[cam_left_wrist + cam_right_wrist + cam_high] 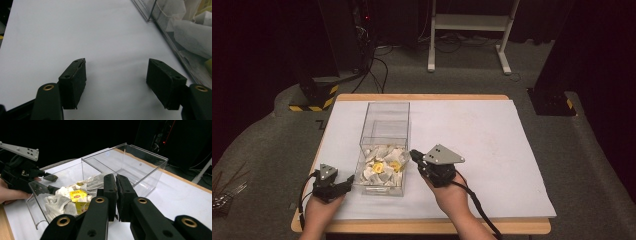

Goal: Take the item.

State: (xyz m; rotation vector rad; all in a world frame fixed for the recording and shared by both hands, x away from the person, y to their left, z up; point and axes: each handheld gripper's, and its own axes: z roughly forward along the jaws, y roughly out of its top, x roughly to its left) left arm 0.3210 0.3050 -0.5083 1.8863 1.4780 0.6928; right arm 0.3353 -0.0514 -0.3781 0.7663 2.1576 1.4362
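1. Clear acrylic two-compartment box (384, 145) stands on the white sheet (492, 150); white paper tea bags with yellow tags (383, 167) fill its near compartment; the far one looks empty.
2. Left gripper (346, 185) rests beside the box, jaws spread, holding nothing.
3. Right gripper (414, 156) hovers at the box's right wall, jaws pressed together, empty.
4. Judged so: no bag is lifted yet; picking remains.
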